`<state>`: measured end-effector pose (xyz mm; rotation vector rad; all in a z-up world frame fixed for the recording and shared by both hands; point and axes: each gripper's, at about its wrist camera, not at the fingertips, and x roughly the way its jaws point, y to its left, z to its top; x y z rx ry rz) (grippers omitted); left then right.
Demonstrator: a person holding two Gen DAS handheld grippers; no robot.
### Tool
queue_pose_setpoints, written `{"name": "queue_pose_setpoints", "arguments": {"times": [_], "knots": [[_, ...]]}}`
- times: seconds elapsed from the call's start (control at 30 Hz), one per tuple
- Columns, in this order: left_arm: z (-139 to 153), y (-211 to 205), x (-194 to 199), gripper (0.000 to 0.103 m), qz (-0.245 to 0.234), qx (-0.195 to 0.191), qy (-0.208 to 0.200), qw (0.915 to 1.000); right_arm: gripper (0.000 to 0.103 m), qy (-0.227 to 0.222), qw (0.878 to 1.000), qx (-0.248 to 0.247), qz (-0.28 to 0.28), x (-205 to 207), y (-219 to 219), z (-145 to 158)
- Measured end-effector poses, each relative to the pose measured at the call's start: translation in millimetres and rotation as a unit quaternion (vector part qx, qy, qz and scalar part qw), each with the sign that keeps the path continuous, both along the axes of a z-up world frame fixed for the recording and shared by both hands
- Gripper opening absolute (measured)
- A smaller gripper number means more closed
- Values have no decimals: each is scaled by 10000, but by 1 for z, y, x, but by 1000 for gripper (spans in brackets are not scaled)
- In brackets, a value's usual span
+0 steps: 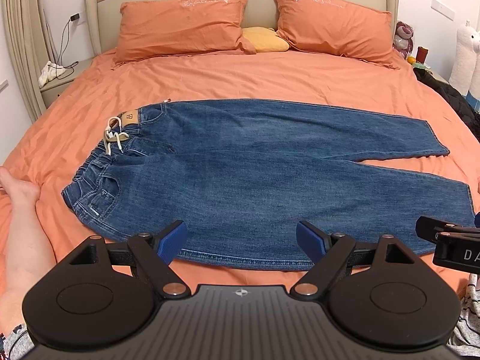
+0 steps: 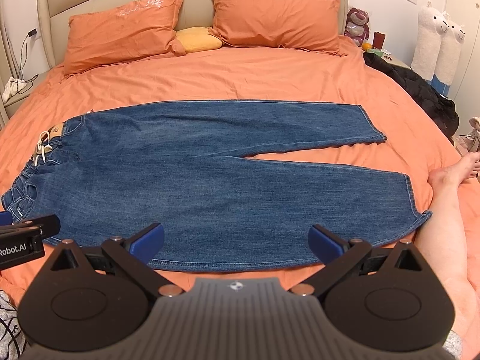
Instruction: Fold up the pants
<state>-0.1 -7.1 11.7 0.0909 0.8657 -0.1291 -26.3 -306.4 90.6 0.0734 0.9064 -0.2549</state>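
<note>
Blue denim pants (image 1: pixel 255 177) lie flat on the orange bed, waistband (image 1: pixel 99 165) with a white drawstring to the left, two legs spread to the right. They also show in the right wrist view (image 2: pixel 210 177). My left gripper (image 1: pixel 241 240) is open and empty, held above the near edge of the pants by the hip. My right gripper (image 2: pixel 237 240) is open and empty, held above the near leg's lower edge. The right gripper's body shows at the left wrist view's right edge (image 1: pixel 450 240).
Orange bed sheet (image 1: pixel 240 75) with two orange pillows (image 1: pixel 183 24) and a yellow cushion (image 1: pixel 264 39) at the headboard. The person's legs lie on the bed at left (image 1: pixel 21 210) and right (image 2: pixel 444 210). A black jacket (image 2: pixel 414 90) lies at the bed's right edge.
</note>
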Motion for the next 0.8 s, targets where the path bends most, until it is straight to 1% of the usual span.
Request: {"name": "queue_pose_setpoints", "arguments": {"times": [0.5, 0.7, 0.8], "knots": [[0, -2, 1, 97, -33, 15, 71, 10000, 98, 5, 10000, 45, 48, 0, 0, 0], [-4, 1, 3, 97, -42, 50, 137, 9999, 98, 37, 9999, 93, 70, 0, -1, -1], [-8, 4, 6, 97, -146, 70, 209, 9996, 98, 55, 9997, 172, 149, 1, -4, -6]]}}
